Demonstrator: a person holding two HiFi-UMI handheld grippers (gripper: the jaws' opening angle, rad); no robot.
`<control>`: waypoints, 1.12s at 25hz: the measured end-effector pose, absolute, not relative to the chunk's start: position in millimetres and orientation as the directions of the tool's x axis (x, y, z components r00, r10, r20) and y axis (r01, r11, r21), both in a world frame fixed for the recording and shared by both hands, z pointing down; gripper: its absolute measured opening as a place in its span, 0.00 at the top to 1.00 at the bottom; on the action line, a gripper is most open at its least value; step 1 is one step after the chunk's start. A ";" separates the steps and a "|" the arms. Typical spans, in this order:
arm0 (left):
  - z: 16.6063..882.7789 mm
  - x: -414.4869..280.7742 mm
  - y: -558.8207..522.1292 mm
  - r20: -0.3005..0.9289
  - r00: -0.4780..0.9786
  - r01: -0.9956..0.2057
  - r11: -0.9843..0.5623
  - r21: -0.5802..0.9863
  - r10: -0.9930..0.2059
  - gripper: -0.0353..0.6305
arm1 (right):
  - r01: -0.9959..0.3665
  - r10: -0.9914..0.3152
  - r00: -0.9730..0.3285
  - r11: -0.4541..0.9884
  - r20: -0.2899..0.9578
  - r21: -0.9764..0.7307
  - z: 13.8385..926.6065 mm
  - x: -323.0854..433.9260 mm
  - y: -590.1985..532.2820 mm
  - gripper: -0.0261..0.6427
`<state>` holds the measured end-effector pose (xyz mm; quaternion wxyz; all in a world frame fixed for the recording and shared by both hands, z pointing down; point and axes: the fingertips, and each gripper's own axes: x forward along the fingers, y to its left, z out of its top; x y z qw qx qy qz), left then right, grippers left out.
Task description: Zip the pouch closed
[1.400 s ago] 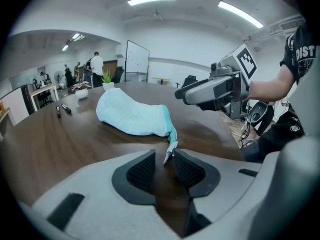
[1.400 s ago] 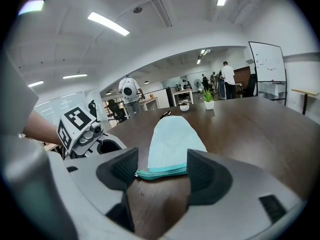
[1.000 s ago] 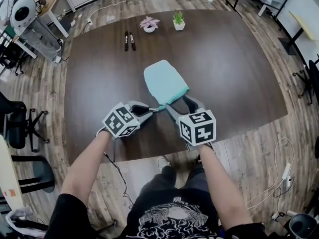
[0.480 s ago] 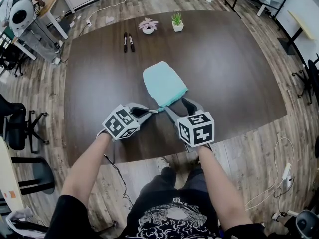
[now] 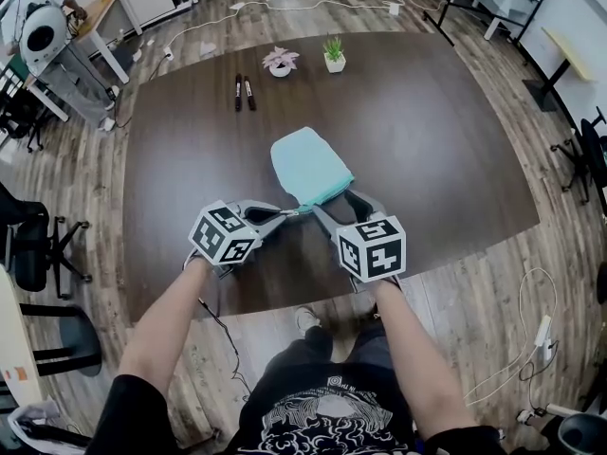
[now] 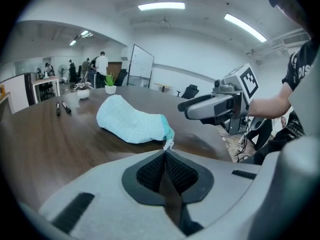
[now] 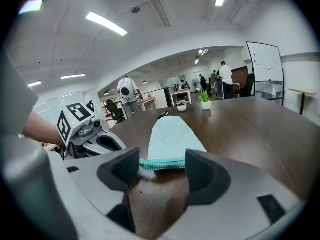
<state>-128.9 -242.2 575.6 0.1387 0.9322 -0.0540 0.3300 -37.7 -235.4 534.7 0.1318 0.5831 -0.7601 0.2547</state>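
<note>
A light turquoise fabric pouch (image 5: 305, 166) lies on the dark brown table (image 5: 436, 140), its zip end towards me. My left gripper (image 5: 287, 213) is at the pouch's near left corner. In the left gripper view its jaws have just closed, and the left gripper (image 6: 165, 153) is shut on the small white zipper pull (image 6: 168, 144), which sticks out at the tips. My right gripper (image 5: 340, 205) stands open at the zip end. The green zip edge (image 7: 164, 164) spans the gap between its pads (image 7: 125, 170). I cannot tell whether they touch it.
Two black markers (image 5: 243, 93) and two small potted plants (image 5: 281, 62) (image 5: 333, 53) sit at the table's far side. The table's near edge (image 5: 285, 301) is just under my forearms. Office chairs (image 5: 38, 245) stand on the wooden floor to the left.
The left gripper's jaws have closed onto the zipper pull and the gripper has rolled slightly. The right gripper and the pouch have stayed where they were.
</note>
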 end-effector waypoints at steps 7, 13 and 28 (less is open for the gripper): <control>561.7 -124.6 -240.3 0.616 0.788 -0.201 -0.946 0.254 -0.002 0.93 | -0.956 -0.829 -0.277 0.190 0.485 -0.221 519.5 -35.7 -237.5 0.54; 539.1 -115.5 -243.3 0.598 0.802 -0.220 -0.937 0.272 -0.015 0.93 | -0.957 -0.836 -0.269 0.175 0.478 -0.231 511.0 -25.8 -235.9 0.54; 486.3 -62.4 -247.9 0.528 0.846 -0.286 -0.898 0.333 -0.074 0.93 | -0.924 -0.824 -0.375 0.297 0.424 -0.240 483.1 2.3 -246.8 0.58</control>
